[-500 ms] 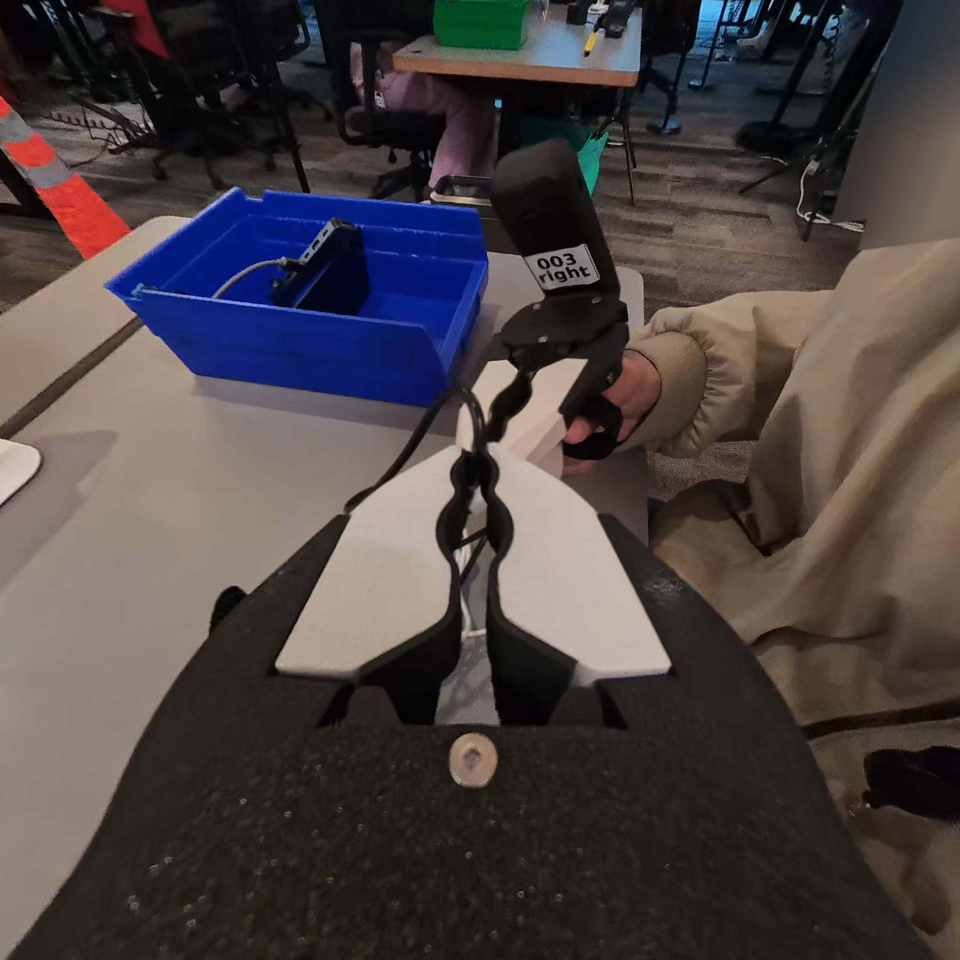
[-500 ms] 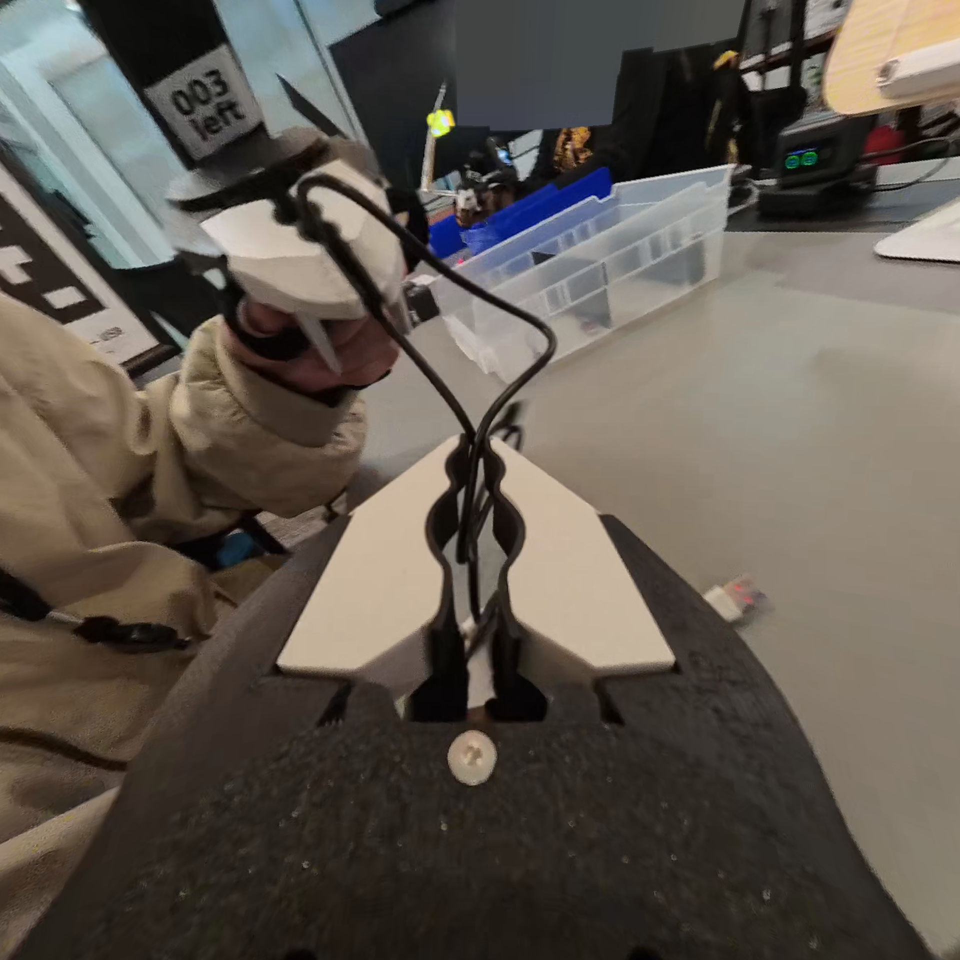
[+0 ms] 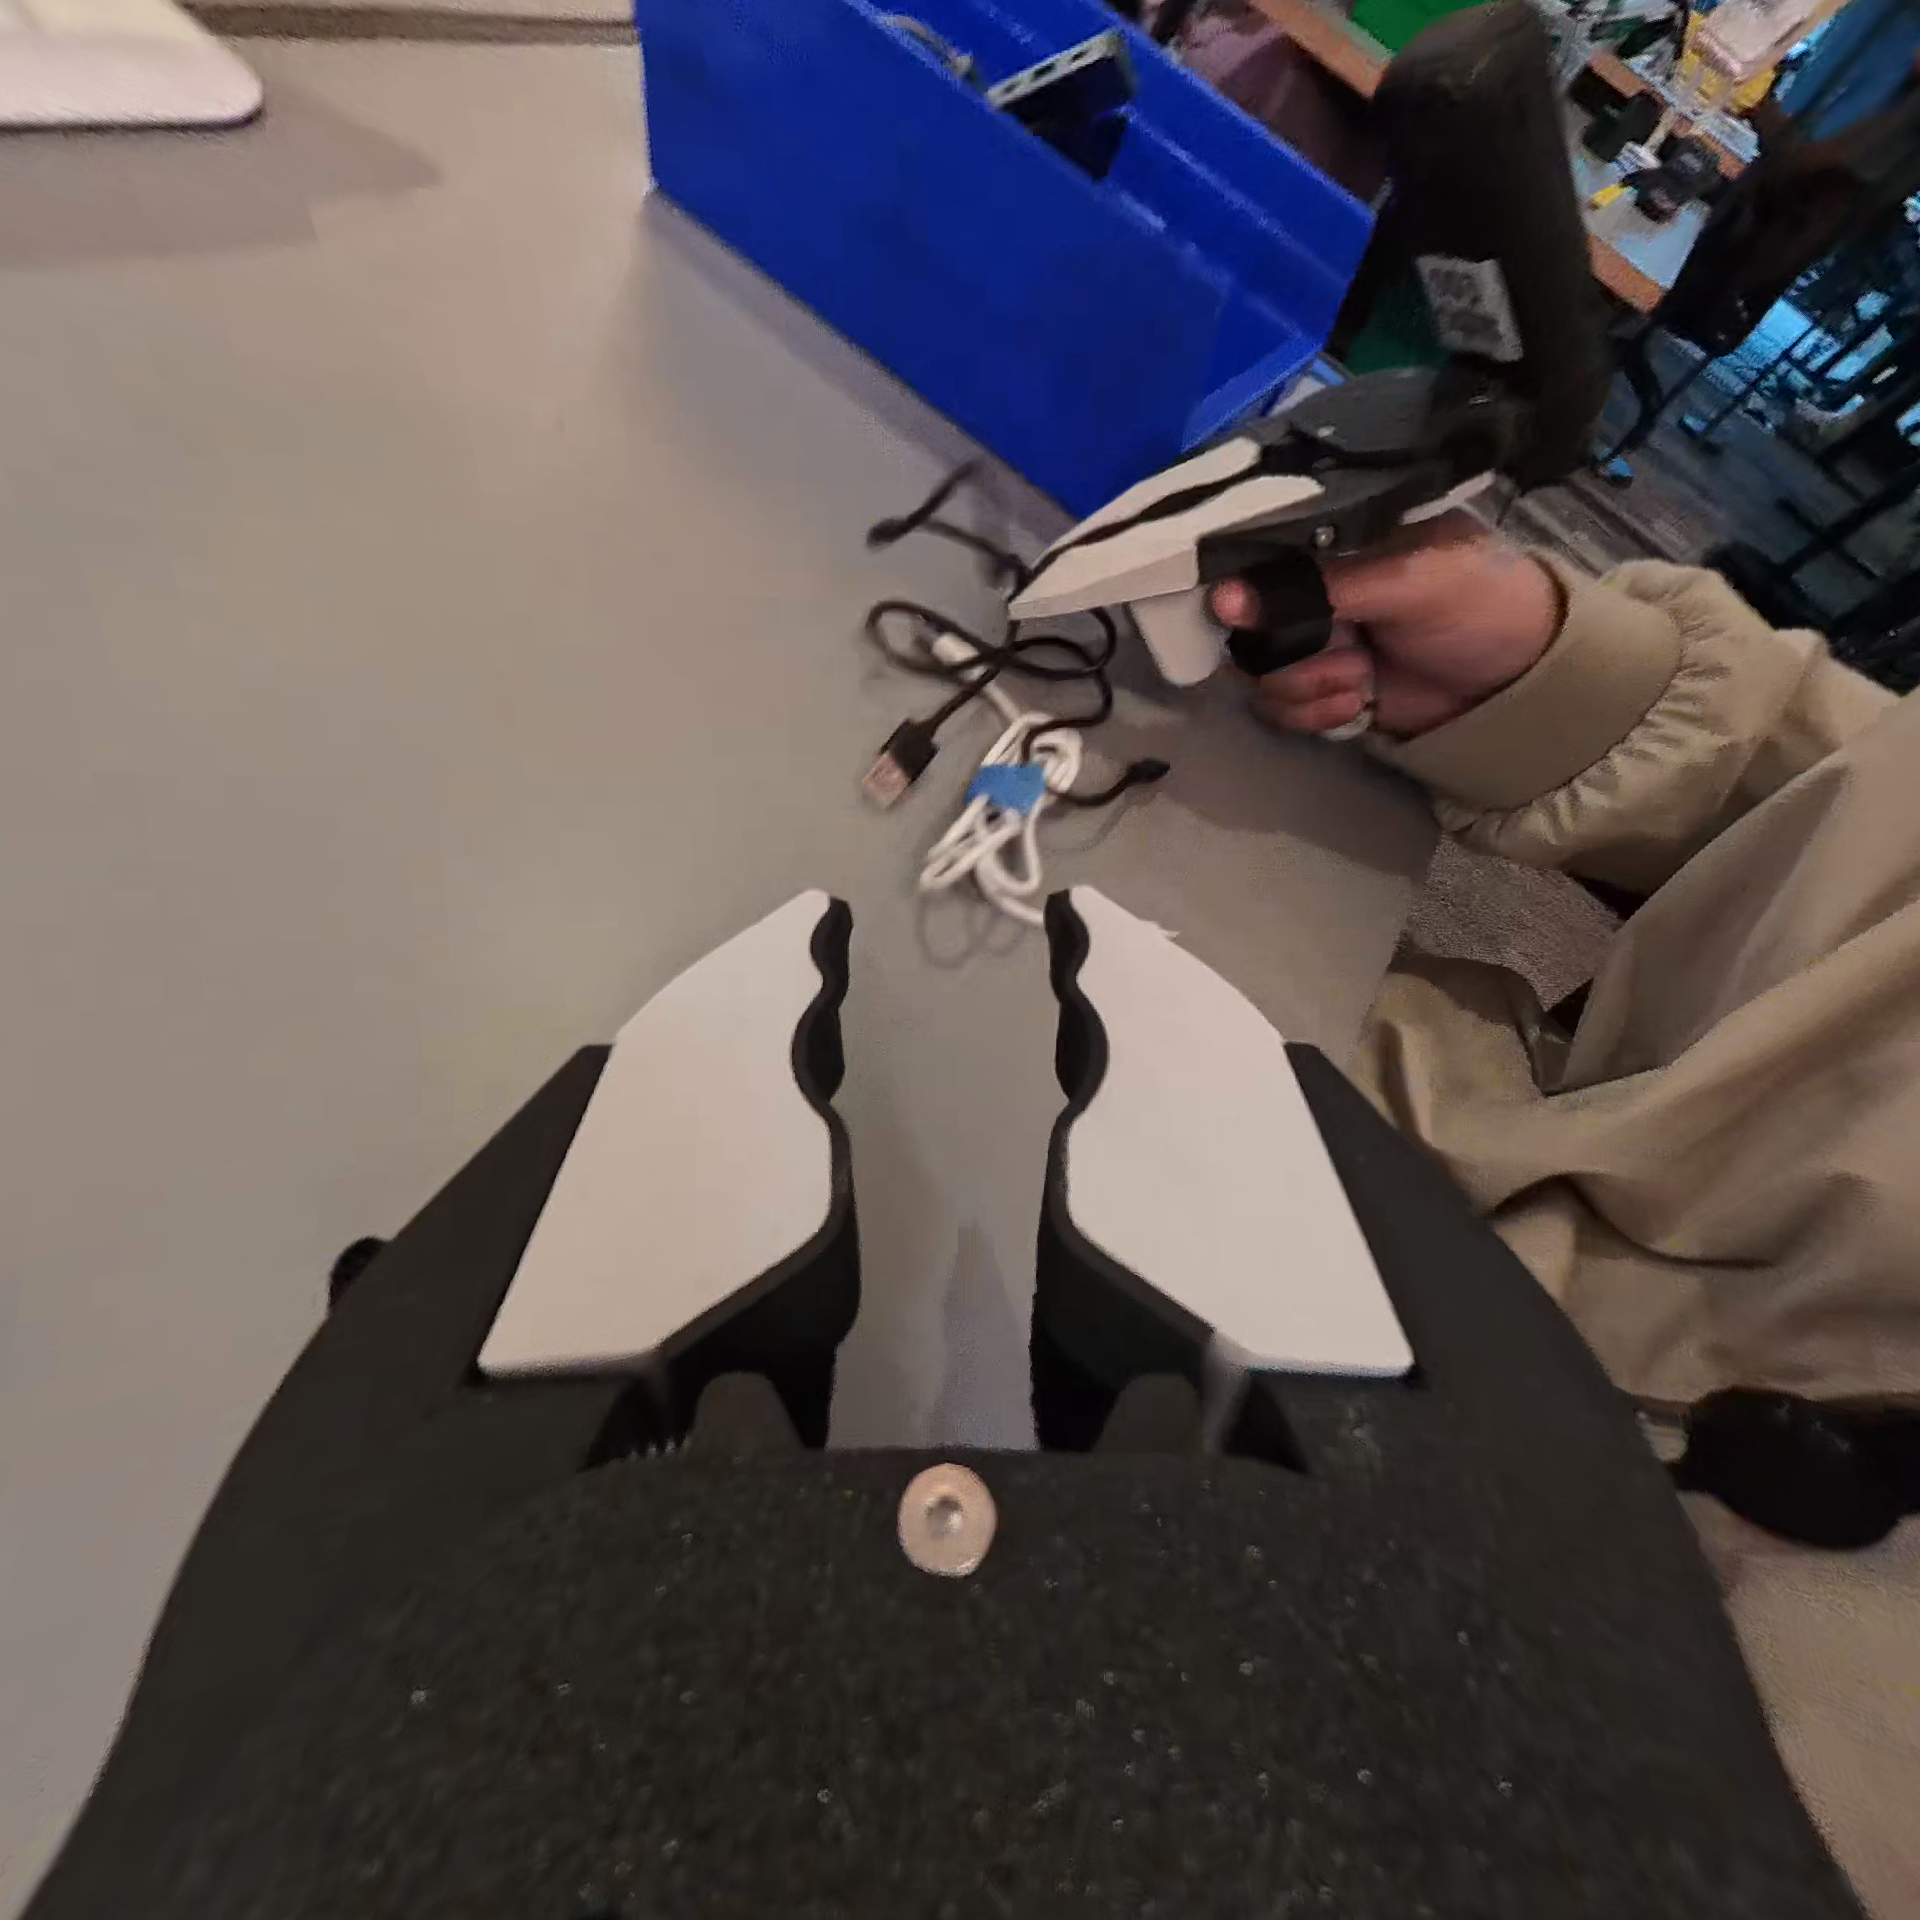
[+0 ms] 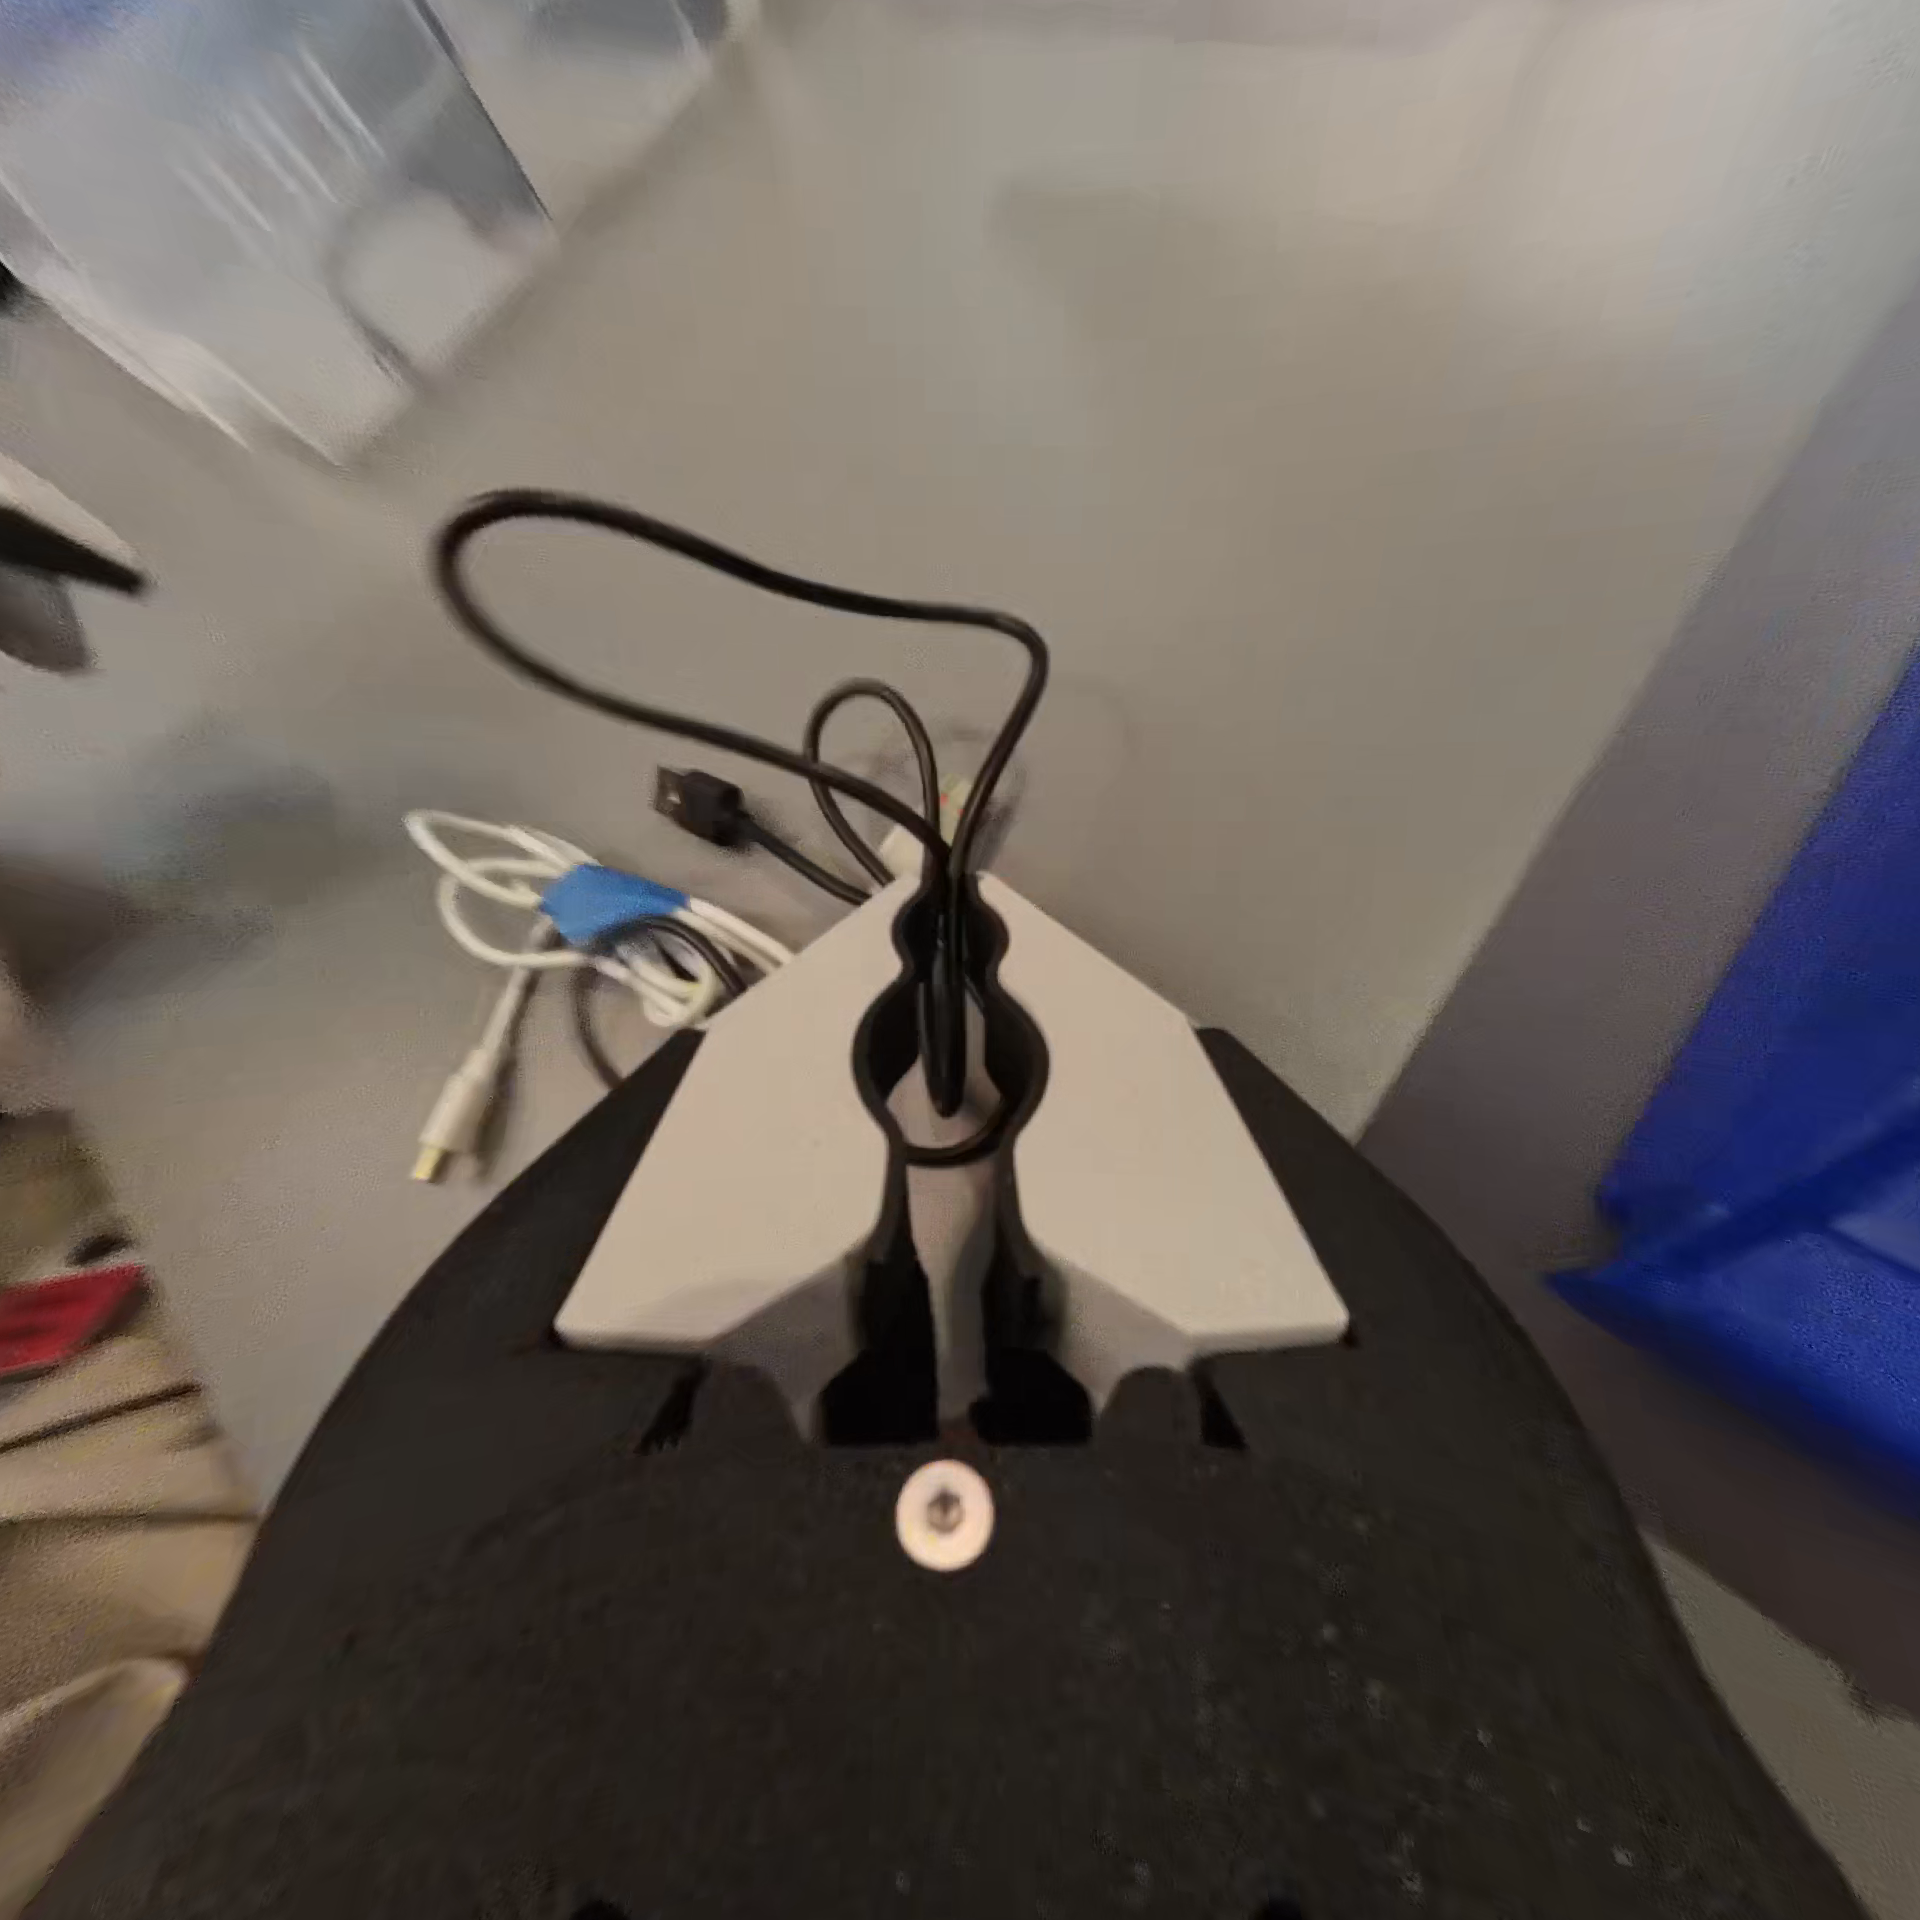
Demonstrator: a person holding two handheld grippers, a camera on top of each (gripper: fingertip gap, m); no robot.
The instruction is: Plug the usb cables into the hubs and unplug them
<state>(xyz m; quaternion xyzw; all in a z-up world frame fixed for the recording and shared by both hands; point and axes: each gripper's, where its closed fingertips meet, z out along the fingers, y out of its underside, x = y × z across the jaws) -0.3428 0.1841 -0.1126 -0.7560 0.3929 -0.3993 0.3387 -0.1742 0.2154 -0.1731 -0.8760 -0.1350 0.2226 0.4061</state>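
Since half a second ago our left hand-held gripper (image 3: 940, 914) has released and spread; right hand-held gripper (image 4: 948, 883) pinches black cable (image 4: 727, 613), white cable (image 4: 499, 883) on bench (image 4: 1247, 520) at 9 o'clock.

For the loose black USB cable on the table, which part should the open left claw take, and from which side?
Probably the black moulded body just behind the metal USB plug. It is the one rigid part, and it lies flat on the table, clear of the tangle. The left claw would come from above, fingers either side of the housing, metal tip left free for the hub. The right claw already pinches the black cable.
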